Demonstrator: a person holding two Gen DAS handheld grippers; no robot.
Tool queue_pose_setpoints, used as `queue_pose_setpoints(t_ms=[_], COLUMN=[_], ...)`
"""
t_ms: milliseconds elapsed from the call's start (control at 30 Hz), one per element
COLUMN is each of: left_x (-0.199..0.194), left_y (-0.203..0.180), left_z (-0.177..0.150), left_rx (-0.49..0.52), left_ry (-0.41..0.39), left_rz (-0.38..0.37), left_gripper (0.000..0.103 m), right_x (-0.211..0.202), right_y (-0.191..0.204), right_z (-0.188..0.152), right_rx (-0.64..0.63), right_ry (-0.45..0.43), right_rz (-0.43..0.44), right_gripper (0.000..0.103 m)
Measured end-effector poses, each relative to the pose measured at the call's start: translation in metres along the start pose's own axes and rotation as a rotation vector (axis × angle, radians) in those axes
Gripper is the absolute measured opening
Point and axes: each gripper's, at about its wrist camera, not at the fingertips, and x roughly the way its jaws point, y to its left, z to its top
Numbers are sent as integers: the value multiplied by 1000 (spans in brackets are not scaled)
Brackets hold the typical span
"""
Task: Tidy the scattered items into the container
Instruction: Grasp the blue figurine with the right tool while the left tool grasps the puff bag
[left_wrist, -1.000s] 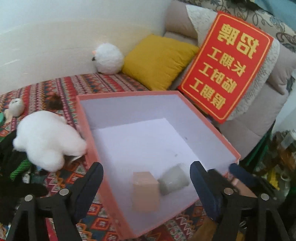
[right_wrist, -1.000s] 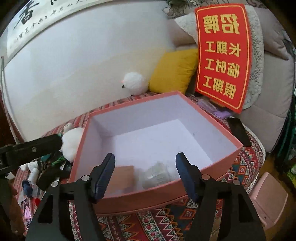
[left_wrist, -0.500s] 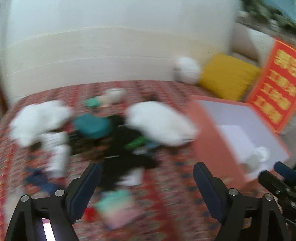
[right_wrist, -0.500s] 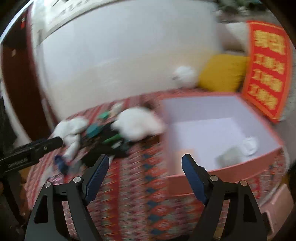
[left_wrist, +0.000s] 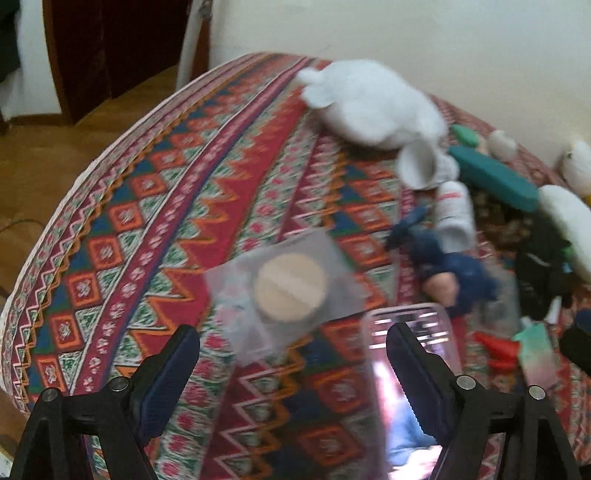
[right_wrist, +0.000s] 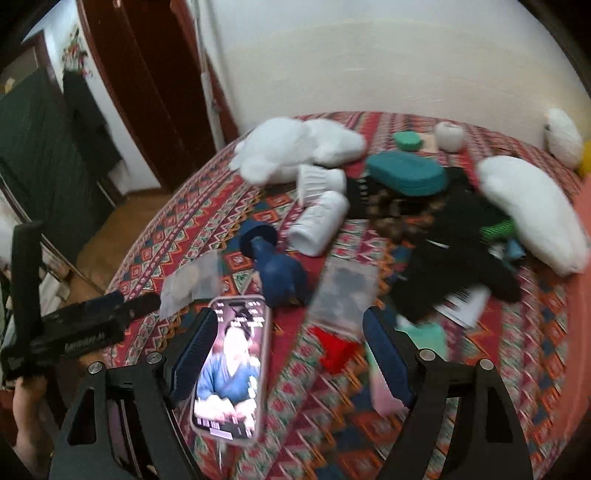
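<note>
Clutter is now filling both views instead of the pink box (right_wrist: 583, 236), which is showing only at the right edge. Both the left gripper (left_wrist: 291, 363) and right gripper (right_wrist: 290, 345) are hanging wide open, empty, over a lit phone (right_wrist: 232, 369) at lower centre and a clear packet (left_wrist: 284, 284).

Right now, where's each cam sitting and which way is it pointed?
Left wrist: on the left gripper, angled down at a clear plastic pouch holding a tan round disc; only its two open black fingers show.
Right wrist: on the right gripper, facing the clutter on the patterned red cloth; its open fingers show, plus the left gripper and a hand.
Shared: pink-cased lit smartphone, dark blue toy, white ribbed bottle.
</note>
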Motion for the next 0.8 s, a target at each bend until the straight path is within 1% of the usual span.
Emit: queue_pose_setpoints(t_ms=[167, 300, 367, 467, 533, 567, 600, 633, 667, 700, 733, 767, 800], left_x=[22, 39, 47, 58, 63, 63, 62, 61, 61, 60, 60, 61, 62], left_y=[1, 1, 3, 6, 5, 3, -1, -6, -11, -15, -20, -23, -26], left_z=[-7, -4, -1, -1, -2, -1, -1, -2, -2, -2, -3, -1, 2], left_rx=[39, 52, 60, 96, 139, 161, 193, 228, 264, 300, 336, 357, 372], left_ry=[38, 63, 71, 69, 50, 36, 21, 7, -7, -21, -33, -41, -46], left_rz=[7, 17, 31, 70, 95, 107, 121, 133, 146, 156, 166, 147, 117], left_gripper=[86, 86, 86, 86, 93, 94, 94, 94, 94, 94, 93, 91, 74], right_x=[42, 77, 85, 98, 105, 110, 113, 117, 117, 117, 116, 114, 112], right_y=[0, -1, 2, 10, 14, 15, 16, 18, 19, 21, 18, 14, 7], right_z=[11, 17, 21, 27, 29, 28, 27, 25, 23, 21, 21, 21, 21], right_rx=[-9, -9, -32, -77, -93, -98, -109, -122, -145, -171, -166, -150, -115], right_ry=[55, 88, 68, 56, 65, 80, 91, 102, 98, 89, 86, 84, 86], right_rz=[-18, -36, -58, -78, -81, -79, -80, -82, -107, -140, -131, -109, -80], right_gripper=[84, 84, 85, 85, 84, 84, 80, 74, 68, 58, 58, 58, 58])
